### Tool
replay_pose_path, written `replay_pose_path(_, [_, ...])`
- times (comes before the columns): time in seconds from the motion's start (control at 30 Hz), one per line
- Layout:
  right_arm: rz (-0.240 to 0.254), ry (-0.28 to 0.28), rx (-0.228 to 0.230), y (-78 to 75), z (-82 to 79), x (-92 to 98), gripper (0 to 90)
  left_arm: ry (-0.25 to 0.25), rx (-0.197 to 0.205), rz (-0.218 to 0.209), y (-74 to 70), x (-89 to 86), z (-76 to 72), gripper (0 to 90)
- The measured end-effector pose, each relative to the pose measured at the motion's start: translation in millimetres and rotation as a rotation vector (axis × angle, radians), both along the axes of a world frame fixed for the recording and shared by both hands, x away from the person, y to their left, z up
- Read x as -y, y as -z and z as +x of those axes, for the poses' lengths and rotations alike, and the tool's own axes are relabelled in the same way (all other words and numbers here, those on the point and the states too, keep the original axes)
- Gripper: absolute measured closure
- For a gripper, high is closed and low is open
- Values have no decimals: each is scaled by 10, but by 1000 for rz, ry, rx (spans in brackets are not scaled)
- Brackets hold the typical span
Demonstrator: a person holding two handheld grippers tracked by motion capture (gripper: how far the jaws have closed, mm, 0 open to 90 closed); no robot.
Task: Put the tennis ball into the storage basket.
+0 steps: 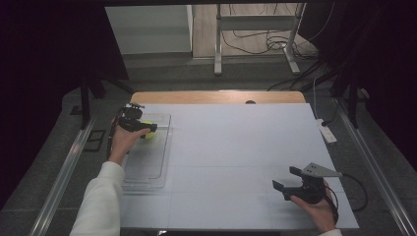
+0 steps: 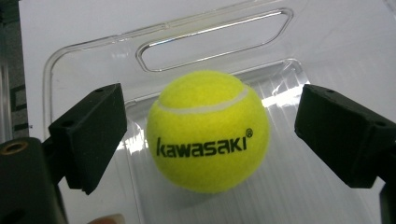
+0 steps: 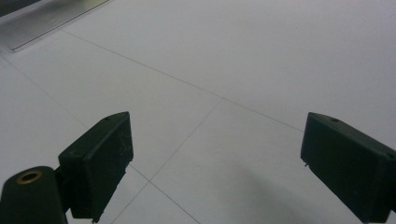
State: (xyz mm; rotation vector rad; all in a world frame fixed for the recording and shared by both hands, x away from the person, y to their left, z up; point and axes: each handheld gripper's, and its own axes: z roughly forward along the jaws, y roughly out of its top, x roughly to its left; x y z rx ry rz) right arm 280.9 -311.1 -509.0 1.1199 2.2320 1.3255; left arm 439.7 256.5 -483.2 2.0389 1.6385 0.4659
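Note:
A yellow-green tennis ball (image 2: 208, 130) printed "kawasaki" rests in a clear plastic tray (image 2: 93, 51) at the far left of the table. My left gripper (image 1: 147, 127) reaches over the tray (image 1: 147, 167) with the ball (image 1: 149, 132) between its jaws. In the left gripper view both black pads (image 2: 93, 135) stand off the ball with a gap on each side, so the gripper is open. Near the table's front right, my right gripper (image 1: 286, 178) is held low over the bare white surface. Its jaws are wide open with nothing between them (image 3: 215, 158).
The white tabletop (image 1: 236, 157) has a wooden strip (image 1: 216, 96) along its far edge. A white power strip (image 1: 327, 132) lies at the right edge. A metal stand (image 1: 255, 29) and loose cables are on the floor beyond the table.

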Motion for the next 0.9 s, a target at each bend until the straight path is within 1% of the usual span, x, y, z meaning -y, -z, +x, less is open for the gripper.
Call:
replay_pose_path(0.07, [0, -1, 1, -1, 0, 0, 94, 5, 10, -19, -25, -10, -35, 105])
replay_pose_path(0.1, [0, -1, 2, -3, 0, 0, 94, 9, 15, -18, -35, -13, -51, 105])
replay_pose_path(0.2, [1, 1, 3, -4, 1, 3, 95, 13, 34, -36, -60, -18, -103, 105])
replay_pose_path(0.23, [2, 1, 3, -3, 4, 5, 94, 18, 38, -35, -65, -23, -113, 105])
replay_pose_path(0.37, [3, 1, 3, -3, 5, 5, 94, 35, 62, -68, -91, -22, -175, 106])
replay_pose_path(0.5, [6, 1, 2, -3, 10, 6, 95, 76, 74, -95, -102, -24, -223, 106])
replay_pose_path(0.63, [4, 1, 0, -1, 13, 8, 94, 100, 89, -121, -132, -18, -266, 108])
replay_pose_path(0.83, [12, 6, 2, 1, 9, 27, 95, 138, 116, -134, -209, 17, -336, 114])
replay_pose_path(0.9, [13, 7, 0, 1, 3, 35, 95, 152, 127, -151, -240, 33, -373, 115])
